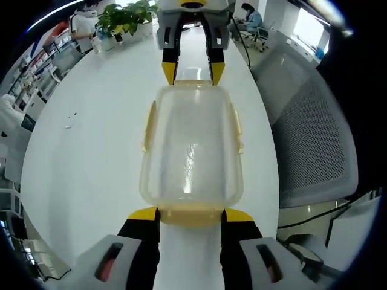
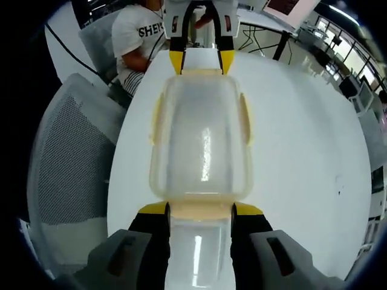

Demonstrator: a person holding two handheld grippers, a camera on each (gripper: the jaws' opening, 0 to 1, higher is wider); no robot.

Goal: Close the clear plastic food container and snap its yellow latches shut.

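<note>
The clear rectangular plastic food container (image 1: 192, 154) lay on the white table (image 1: 84, 163), long axis running between the spread left gripper (image 1: 191, 215) and spread right gripper (image 2: 200, 211).

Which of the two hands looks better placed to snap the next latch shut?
Neither clearly: the left gripper and right gripper each straddle an end latch of the container, one at each end. Either could press first.

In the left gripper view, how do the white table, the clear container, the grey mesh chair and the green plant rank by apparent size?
1. White table, largest.
2. and 3. Clear container and grey mesh chair look similar; the container is nearer the camera, so I do not rank them.
4. Green plant, smallest, though farthest.
</note>
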